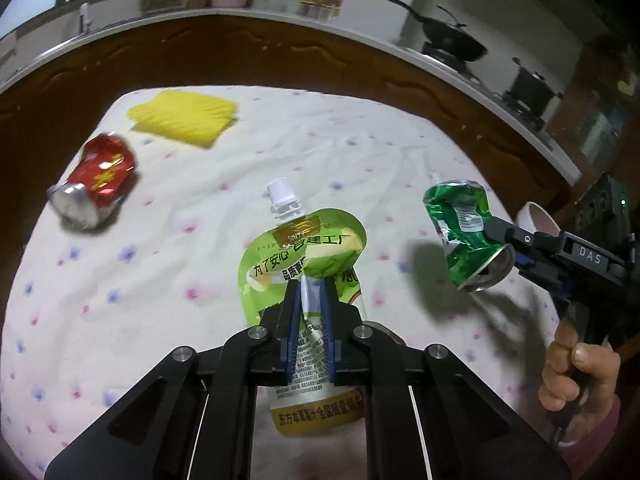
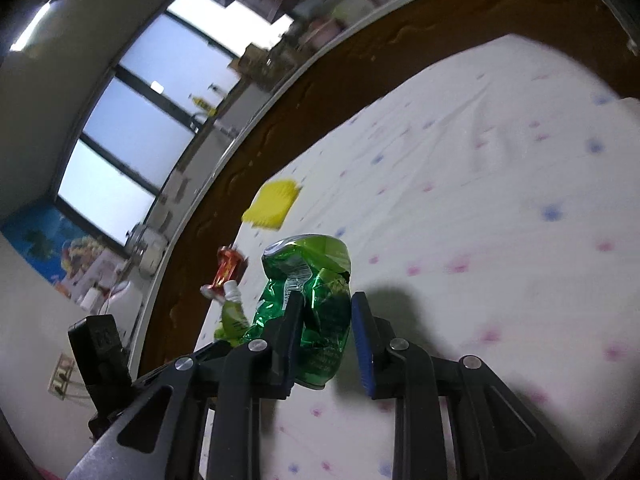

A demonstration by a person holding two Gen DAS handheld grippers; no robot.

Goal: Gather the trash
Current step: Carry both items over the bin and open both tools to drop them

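Observation:
My left gripper (image 1: pixel 311 286) is shut on a green drink pouch (image 1: pixel 304 256) with a white cap and holds it above the table. My right gripper (image 2: pixel 326 300) is shut on a crushed green can (image 2: pixel 310 292) and holds it in the air; the can (image 1: pixel 466 232) and the gripper (image 1: pixel 496 240) also show at the right of the left wrist view. A crushed red can (image 1: pixel 98 178) lies on the cloth at the left, also small in the right wrist view (image 2: pixel 226 270). The pouch (image 2: pixel 232 312) shows left of the green can there.
The table has a white flowered cloth (image 1: pixel 160 280). A yellow ribbed sponge cloth (image 1: pixel 188 118) lies at the far side, also in the right wrist view (image 2: pixel 272 202). A pink-white bowl rim (image 1: pixel 538 216) sits at the right edge. A brown kitchen counter (image 1: pixel 280 48) runs behind.

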